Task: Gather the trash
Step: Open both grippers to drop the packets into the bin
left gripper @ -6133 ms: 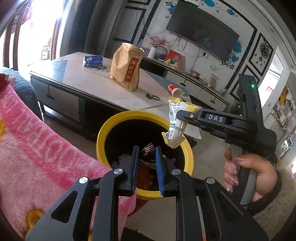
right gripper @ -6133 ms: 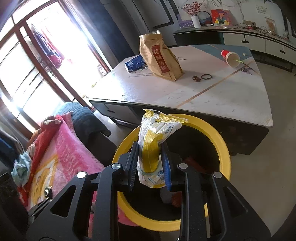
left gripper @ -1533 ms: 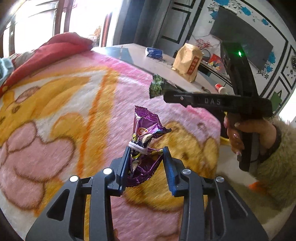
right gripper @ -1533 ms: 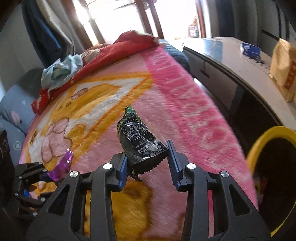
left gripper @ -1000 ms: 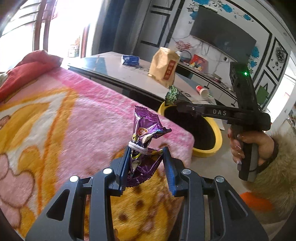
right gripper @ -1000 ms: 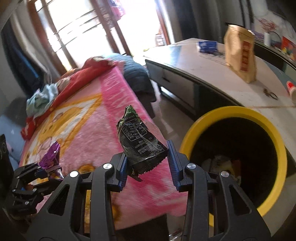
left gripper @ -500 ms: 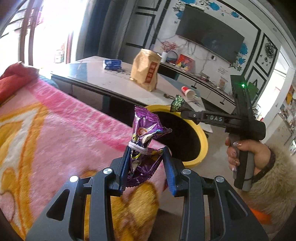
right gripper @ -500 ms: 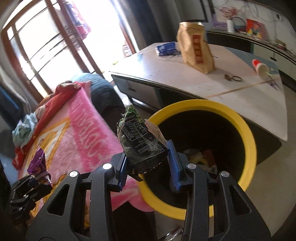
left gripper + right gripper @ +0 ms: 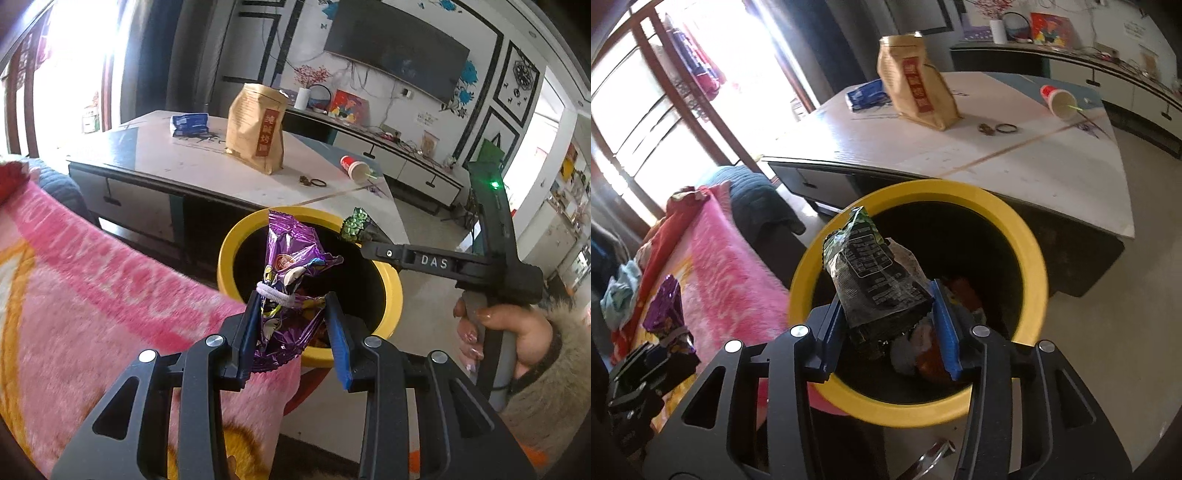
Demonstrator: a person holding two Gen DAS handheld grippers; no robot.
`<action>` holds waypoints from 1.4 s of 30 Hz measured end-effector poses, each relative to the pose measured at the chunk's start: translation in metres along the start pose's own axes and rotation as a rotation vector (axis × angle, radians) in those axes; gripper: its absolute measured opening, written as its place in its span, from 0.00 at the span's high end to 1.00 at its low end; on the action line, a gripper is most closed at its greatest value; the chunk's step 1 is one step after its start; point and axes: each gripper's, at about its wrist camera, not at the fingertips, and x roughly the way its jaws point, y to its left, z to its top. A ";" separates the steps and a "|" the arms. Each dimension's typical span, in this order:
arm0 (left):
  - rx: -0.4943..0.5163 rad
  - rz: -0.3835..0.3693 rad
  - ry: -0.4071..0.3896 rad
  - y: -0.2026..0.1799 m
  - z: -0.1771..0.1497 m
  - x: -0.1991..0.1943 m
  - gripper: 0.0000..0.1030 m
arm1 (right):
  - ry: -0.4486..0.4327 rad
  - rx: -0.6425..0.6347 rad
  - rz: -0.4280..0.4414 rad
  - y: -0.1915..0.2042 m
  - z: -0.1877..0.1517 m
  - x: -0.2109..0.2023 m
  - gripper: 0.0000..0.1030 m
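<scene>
**A:** Where is the trash?

**B:** There are two wrappers, one in each tong. The left gripper [image 9: 291, 317] is clenched on a purple wrapper [image 9: 291, 258] banded with a white elastic. It is held upright above the pink blanket [image 9: 92, 314], just short of the yellow bin [image 9: 229, 251].

**A:** And the other?

**B:** The right gripper [image 9: 886, 317] is over the bin's mouth. Its jaws have just been opening. A dark green wrapper [image 9: 875, 280] sits between them, leaning on the left pad, with a sliver of gap at the right one.

**A:** What surrounds the bin?

**B:** There is a low table [image 9: 997, 166] at twelve o'clock with a brown paper bag [image 9: 916, 96] on it. The blanket is at nine o'clock. More litter lies inside the bin.
</scene>
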 end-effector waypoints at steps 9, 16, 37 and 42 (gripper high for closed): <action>0.037 0.003 0.027 -0.011 0.012 0.031 0.67 | -0.002 0.027 -0.021 -0.014 -0.001 0.003 0.57; 0.036 -0.010 0.051 -0.013 0.020 0.058 0.62 | -0.018 0.078 -0.027 -0.026 0.001 0.001 0.44; 0.026 0.029 -0.002 -0.008 0.018 0.025 0.06 | -0.177 0.045 -0.070 -0.001 -0.005 -0.066 0.11; -0.005 0.078 -0.039 0.006 0.010 -0.005 0.06 | -0.233 -0.033 -0.076 0.026 -0.016 -0.090 0.11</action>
